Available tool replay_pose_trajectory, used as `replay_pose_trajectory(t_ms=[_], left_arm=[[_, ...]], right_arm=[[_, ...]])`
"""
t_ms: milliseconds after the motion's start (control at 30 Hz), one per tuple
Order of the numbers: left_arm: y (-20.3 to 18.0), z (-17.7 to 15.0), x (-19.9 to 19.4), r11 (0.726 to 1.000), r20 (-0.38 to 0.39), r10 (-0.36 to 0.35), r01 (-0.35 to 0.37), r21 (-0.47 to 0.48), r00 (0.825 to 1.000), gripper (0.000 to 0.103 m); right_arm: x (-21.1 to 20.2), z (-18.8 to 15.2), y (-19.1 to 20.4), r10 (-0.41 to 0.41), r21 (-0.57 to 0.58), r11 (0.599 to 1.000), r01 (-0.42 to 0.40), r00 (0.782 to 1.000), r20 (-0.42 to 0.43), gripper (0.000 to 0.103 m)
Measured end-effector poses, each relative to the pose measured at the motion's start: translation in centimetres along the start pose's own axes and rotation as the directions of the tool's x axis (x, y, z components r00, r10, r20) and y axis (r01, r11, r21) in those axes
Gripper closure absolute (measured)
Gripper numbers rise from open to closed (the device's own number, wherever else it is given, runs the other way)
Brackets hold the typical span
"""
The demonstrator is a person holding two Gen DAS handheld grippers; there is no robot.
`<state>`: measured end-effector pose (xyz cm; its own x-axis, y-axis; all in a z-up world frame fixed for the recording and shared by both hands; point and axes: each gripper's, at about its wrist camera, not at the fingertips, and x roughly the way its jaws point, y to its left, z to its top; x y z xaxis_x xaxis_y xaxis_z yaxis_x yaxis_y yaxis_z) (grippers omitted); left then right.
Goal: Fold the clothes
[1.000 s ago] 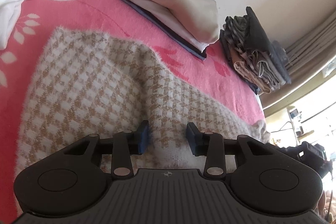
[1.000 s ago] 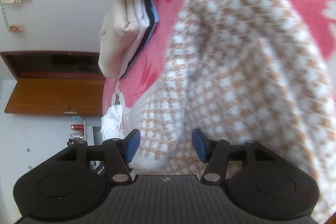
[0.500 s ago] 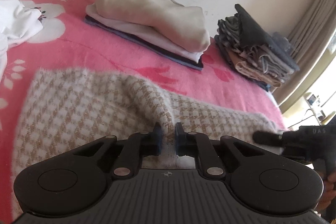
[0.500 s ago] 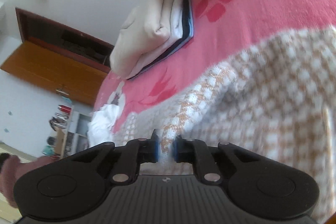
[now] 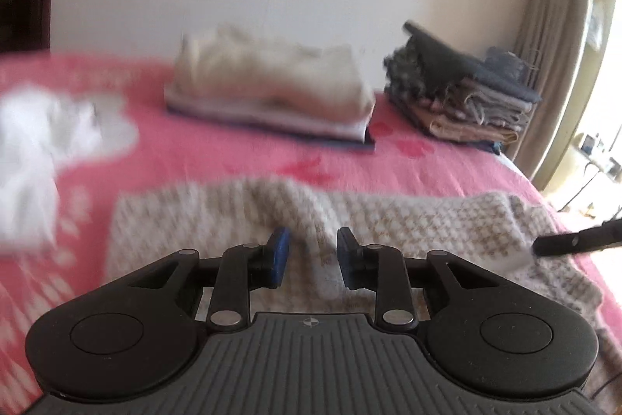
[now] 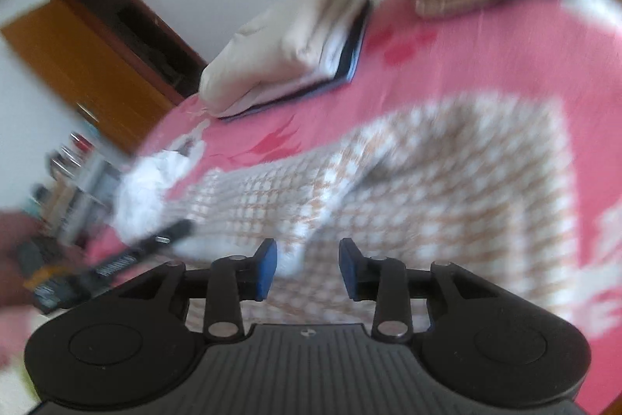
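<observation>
Left gripper [image 5: 310, 256]: jaws just sprung apart after a tight pinch half a second back; a ridge of the houndstooth knit [image 5: 408, 224] between the blue pads, no visible squeeze on it.
Right gripper [image 6: 308, 266]: same story, just reopened from its pinch; pads now clear of the fabric, gap between them showing loose weave.
Knit: spread across the pink floral blanket [image 5: 217, 150], near edge bunched up right in front of both grippers, a raised fold running through the middle in the right wrist view.
Reading: looks like a release after a short tug or lift, not a carried fold; both views blurred, mid-swing.
Finished piles: cream-topped stack [image 5: 272, 92] and darker stack [image 5: 462, 100] well behind, by the wall.
Still waiting: crumpled white garment [image 5: 35, 146] off to the left.
Task outlook: fold on the knit barely begun; probably fresh grips needed on the edge.
</observation>
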<state>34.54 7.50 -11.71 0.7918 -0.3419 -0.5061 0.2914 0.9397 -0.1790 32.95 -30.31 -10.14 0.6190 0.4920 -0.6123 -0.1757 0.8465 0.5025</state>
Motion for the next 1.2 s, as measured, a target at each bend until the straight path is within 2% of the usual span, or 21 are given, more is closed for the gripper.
replay_pose_trajectory(t_ms=[67, 133, 233, 300, 367, 433, 567, 667, 733, 833, 900, 1000, 1067, 1167, 1200], left_arm=[[-0.9, 0.8, -0.5, 1.0, 0.048, -0.003, 0.001, 0.026, 0.999, 0.076], [-2.0, 1.5, 0.3, 0.998, 0.049, -0.04, 0.038, 0.054, 0.998, 0.076], [-3.5, 0.9, 3.5, 0.988, -0.06, -0.03, 0.039, 0.147, 0.998, 0.076], [-2.9, -0.6, 5.0, 0.987, -0.089, -0.03, 0.044, 0.158, 0.996, 0.075], [-1.9, -1.8, 5.9, 0.989, -0.098, -0.041, 0.055, 0.138, 0.994, 0.074], [-1.2, -1.6, 5.5, 0.993, -0.097, -0.059, 0.068, 0.092, 0.994, 0.075], [-1.3, -0.4, 4.9, 0.996, -0.092, -0.048, 0.055, 0.074, 0.995, 0.075], [-1.7, 0.6, 4.4, 0.997, -0.059, -0.049, 0.052, 0.058, 0.997, 0.072], [-1.5, 0.8, 6.0, 0.999, -0.108, -0.004, 0.009, 0.049, 0.994, 0.072], [-0.4, 0.3, 7.0, 1.0, -0.129, 0.0, 0.002, 0.014, 0.992, 0.072], [0.4, -0.1, 7.4, 1.0, -0.133, -0.007, 0.005, -0.013, 0.991, 0.073], [1.0, -0.2, 6.8, 0.999, -0.126, -0.002, -0.002, -0.035, 0.992, 0.074], [0.2, 0.0, 5.3, 1.0, -0.096, 0.009, -0.008, 0.01, 0.995, 0.07], [-1.7, -0.2, 3.1, 0.99, -0.057, -0.019, 0.027, 0.138, 0.998, 0.07], [-2.4, -0.5, 3.1, 0.982, -0.069, -0.019, 0.031, 0.184, 0.997, 0.069]], right_arm=[[-1.4, 0.3, 1.6, -0.055, -0.103, 0.993, 0.064, 0.995, 0.087, 0.072], [-2.1, 0.8, 3.6, -0.049, -0.2, 0.976, 0.083, 0.984, 0.171, 0.074], [-0.6, 0.9, 5.9, -0.023, -0.325, 0.941, 0.096, 0.975, 0.22, 0.074], [2.1, 0.2, 6.1, -0.05, -0.371, 0.921, 0.115, 0.982, 0.182, 0.074], [6.0, -1.4, 4.7, -0.124, -0.412, 0.9, 0.142, 0.99, 0.07, 0.075], [6.6, -2.9, 3.2, -0.093, -0.401, 0.908, 0.124, 0.991, 0.097, 0.075], [5.2, -1.3, 4.3, -0.117, -0.358, 0.924, 0.133, 0.991, 0.064, 0.075], [3.9, 0.6, 4.6, -0.057, -0.268, 0.959, 0.088, 0.991, 0.12, 0.075], [4.5, 1.3, 4.8, -0.067, -0.262, 0.959, 0.106, 0.986, 0.155, 0.075], [8.6, 0.6, 2.6, -0.143, -0.251, 0.955, 0.16, 0.986, 0.086, 0.078], [9.4, 0.1, 1.0, -0.115, -0.199, 0.971, 0.133, 0.988, 0.099, 0.08], [8.9, 0.5, 1.2, -0.116, -0.182, 0.975, 0.13, 0.989, 0.088, 0.08], [7.9, 0.5, 1.7, -0.115, -0.189, 0.973, 0.132, 0.989, 0.098, 0.08], [5.1, 0.3, 3.9, -0.094, -0.237, 0.964, 0.124, 0.987, 0.132, 0.077], [4.6, 0.0, 4.7, -0.083, -0.275, 0.954, 0.115, 0.988, 0.127, 0.078]])
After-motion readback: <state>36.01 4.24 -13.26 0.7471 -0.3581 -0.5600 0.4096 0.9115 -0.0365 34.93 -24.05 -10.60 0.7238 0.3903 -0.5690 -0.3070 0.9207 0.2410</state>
